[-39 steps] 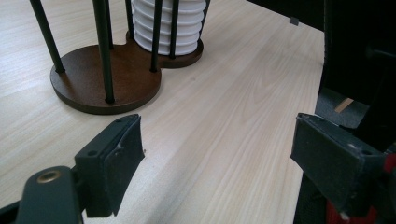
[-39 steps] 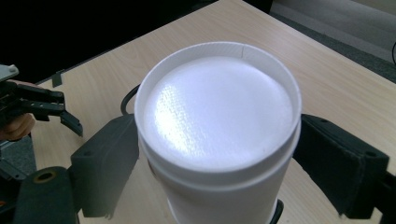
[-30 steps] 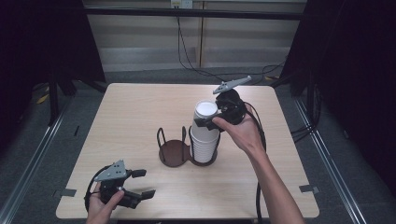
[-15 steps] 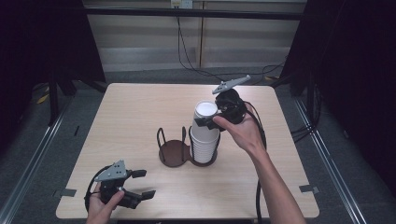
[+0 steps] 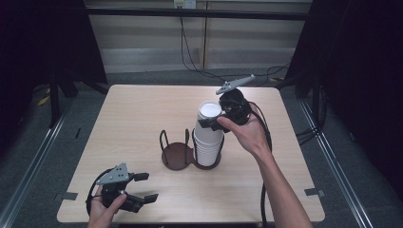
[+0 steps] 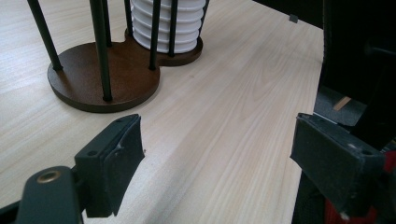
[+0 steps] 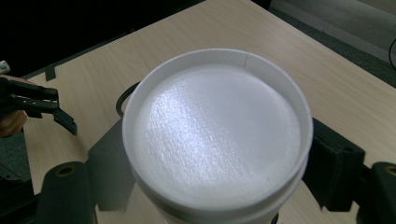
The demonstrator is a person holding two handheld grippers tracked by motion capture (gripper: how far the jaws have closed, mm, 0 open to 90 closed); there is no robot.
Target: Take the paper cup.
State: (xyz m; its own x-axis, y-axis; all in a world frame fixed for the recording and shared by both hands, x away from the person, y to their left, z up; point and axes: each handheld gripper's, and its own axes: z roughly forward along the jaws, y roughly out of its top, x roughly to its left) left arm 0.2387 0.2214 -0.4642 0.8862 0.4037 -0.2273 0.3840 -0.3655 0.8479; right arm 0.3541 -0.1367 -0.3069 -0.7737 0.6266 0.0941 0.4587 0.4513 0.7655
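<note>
The right tool is clenched on the top cup, its jaws pressing either side just below the rim. That cup sits upside down, crowning the stack of white cups in the right ring of the dark rack, near the middle of the worktop. The rack's left ring holds nothing. The left tool rests by the worktop's near left corner, jaws spread apart and gripping nothing, pointed toward the rack.
</note>
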